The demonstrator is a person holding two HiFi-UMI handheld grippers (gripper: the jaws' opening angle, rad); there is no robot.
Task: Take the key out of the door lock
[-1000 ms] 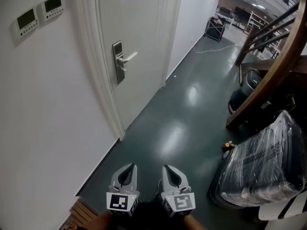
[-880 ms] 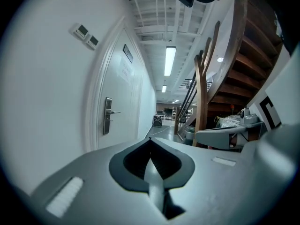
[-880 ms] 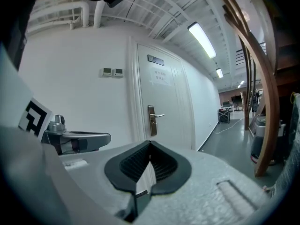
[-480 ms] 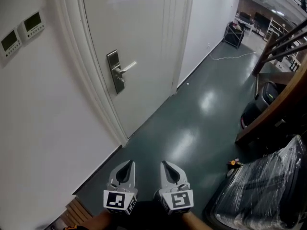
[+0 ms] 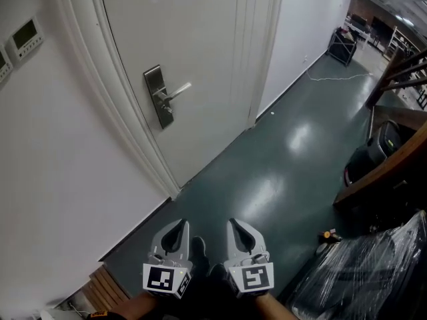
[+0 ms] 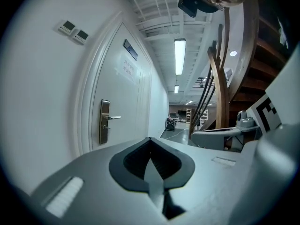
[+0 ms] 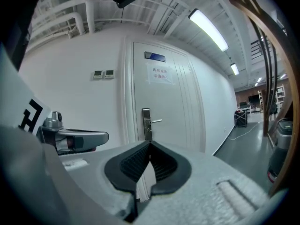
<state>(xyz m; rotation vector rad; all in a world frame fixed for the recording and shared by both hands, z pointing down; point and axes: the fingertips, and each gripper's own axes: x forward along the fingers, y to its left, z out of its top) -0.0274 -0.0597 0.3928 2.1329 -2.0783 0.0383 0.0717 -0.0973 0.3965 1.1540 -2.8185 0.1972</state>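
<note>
1. Reaching the lock plate (image 5: 155, 97) from here is a long move. Both grippers hang low over the floor (image 5: 267, 172), well apart from the door (image 5: 193, 59). A hurried approach could knock the handle (image 5: 176, 93) rather than meet the key.
2. The key itself is too small to make out for certain. Only a small stub shows under the handle on the plate, and I judge that is where the key sits. Aiming at the wrong spot is a risk until it can be seen closer.
3. The left gripper (image 5: 179, 228) has its jaws closed tip to tip with nothing between them, and the right gripper (image 5: 235, 227) is the same. If neither opens before arrival, the tips would push the key instead of closing around it.
4. Pulling a key that is turned off its release angle could jam it or tug the door. A weak pinch on a thin key head could slip and drop it.
5. Count: one door, one lock plate, one handle, two grippers, two wall panels (image 5: 25, 34) beside the frame, and one paper notice (image 7: 160, 74) on the door.
</note>
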